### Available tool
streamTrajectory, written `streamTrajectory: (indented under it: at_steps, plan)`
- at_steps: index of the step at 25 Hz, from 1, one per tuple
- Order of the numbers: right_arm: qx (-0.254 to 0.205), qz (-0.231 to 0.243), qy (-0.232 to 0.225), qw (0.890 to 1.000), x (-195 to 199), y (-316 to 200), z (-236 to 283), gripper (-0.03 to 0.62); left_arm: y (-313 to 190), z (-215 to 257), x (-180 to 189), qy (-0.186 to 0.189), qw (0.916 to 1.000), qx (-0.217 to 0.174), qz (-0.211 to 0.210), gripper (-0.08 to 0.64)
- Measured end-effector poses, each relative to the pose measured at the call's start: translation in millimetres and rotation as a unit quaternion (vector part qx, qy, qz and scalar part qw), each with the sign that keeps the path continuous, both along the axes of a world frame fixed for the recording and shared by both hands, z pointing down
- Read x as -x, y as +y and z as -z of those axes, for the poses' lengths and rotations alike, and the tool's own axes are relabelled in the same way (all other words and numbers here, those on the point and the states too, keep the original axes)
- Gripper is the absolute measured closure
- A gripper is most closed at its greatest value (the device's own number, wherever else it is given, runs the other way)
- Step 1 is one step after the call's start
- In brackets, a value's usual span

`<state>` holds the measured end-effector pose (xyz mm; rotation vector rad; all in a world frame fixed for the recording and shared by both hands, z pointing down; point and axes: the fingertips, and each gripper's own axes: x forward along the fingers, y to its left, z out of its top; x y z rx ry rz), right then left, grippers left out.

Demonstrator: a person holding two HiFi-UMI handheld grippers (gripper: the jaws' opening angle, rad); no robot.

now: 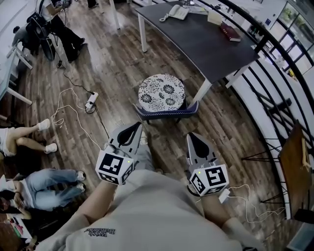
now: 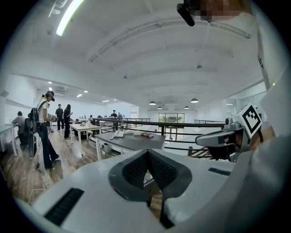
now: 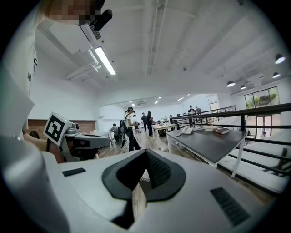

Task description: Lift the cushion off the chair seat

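A round white cushion [image 1: 162,91] with a dark flower print lies on the dark blue chair seat [image 1: 167,114], just in front of the grey table. Both grippers hover side by side on the near side of the chair and point toward it, short of the cushion. My left gripper [image 1: 137,126] is shut with nothing between its pads. My right gripper [image 1: 192,135] is shut and empty too. In the left gripper view the closed jaws fill the bottom and hide the chair, except for a sliver of the cushion [image 2: 146,181]. The right gripper view shows the same closed jaws.
A dark grey table [image 1: 196,39] stands behind the chair, with a phone [image 1: 177,12] and a book [image 1: 230,32] on it. A black railing [image 1: 274,83] runs along the right. A power strip [image 1: 91,101] with cables lies on the wooden floor at left, near seated people [image 1: 29,139].
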<state>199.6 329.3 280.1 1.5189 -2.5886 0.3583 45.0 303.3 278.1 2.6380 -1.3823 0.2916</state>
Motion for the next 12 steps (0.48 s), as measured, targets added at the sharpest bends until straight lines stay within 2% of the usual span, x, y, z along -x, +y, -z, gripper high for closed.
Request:
streamTrajectory:
  at_steps: [12]
  plan:
    - [0.025, 0.009, 0.008, 1.000, 35, -85, -18, 0.589, -85, -25, 28, -0.002, 0.9994, 0.034, -0.009, 0.557]
